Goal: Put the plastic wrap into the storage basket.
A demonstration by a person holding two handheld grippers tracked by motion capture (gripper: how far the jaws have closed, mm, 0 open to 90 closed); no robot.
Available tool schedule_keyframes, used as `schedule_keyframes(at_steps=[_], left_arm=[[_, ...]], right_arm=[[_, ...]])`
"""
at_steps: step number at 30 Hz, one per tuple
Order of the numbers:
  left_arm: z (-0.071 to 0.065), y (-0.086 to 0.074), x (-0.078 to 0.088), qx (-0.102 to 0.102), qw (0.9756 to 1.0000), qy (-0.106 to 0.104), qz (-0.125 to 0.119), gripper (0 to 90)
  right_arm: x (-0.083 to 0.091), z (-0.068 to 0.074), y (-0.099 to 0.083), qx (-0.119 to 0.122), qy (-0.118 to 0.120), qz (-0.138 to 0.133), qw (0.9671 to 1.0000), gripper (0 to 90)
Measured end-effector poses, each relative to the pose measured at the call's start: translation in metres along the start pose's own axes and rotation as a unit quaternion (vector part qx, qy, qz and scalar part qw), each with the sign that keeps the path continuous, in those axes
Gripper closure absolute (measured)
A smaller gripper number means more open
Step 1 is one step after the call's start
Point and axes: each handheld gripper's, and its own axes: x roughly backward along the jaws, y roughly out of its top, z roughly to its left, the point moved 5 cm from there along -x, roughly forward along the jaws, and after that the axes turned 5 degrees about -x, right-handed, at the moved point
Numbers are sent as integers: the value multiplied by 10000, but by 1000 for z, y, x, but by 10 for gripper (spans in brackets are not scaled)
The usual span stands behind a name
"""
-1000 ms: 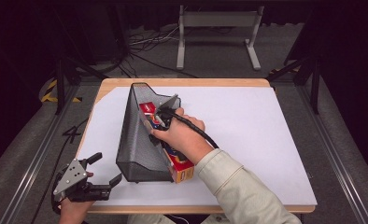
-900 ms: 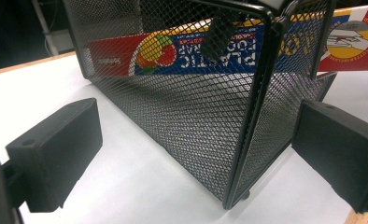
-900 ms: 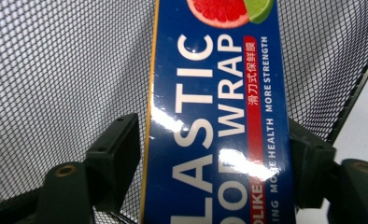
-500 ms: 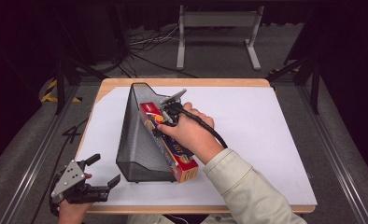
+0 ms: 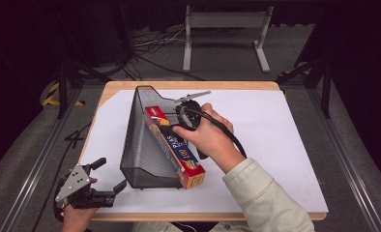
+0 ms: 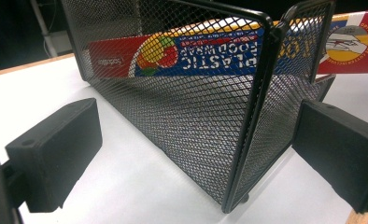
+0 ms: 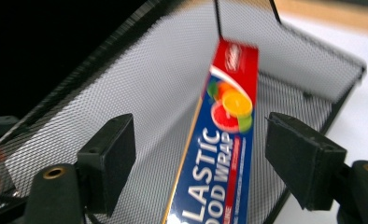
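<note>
On the table (image 5: 285, 145): a black mesh file holder (image 5: 142, 150) stands on the white sheet, with a plastic wrap box (image 5: 176, 147) lying in it.
Box axis: long and slim; in the high view it runs from its red end, deep in the holder, out to the end sticking past the open front, toward the person.
Box pose: it leans against the holder's right wall.
High view: shows the hand on the right gripper (image 5: 171, 129) just above the box.
Right gripper view: jaws apart, just closing a little, pads clear of the box (image 7: 219, 154) between them.
Left gripper view: box lettering through the mesh (image 6: 196, 107), upside down.
Left gripper (image 5: 110, 175): jaws apart, empty, at the table's near-left corner.
</note>
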Motion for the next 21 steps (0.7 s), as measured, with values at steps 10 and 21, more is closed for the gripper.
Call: schedule_keyframes(at_steps=[10,21], left_arm=[[-1,0,-2,22,9999,-91,48,20],[-3,-1,-5,-71,9998,-89,147,11]], right_arm=[[20,1,-1,572,301,-418,9970,230],[53,-19,-13,717,350,-660,9946,222]])
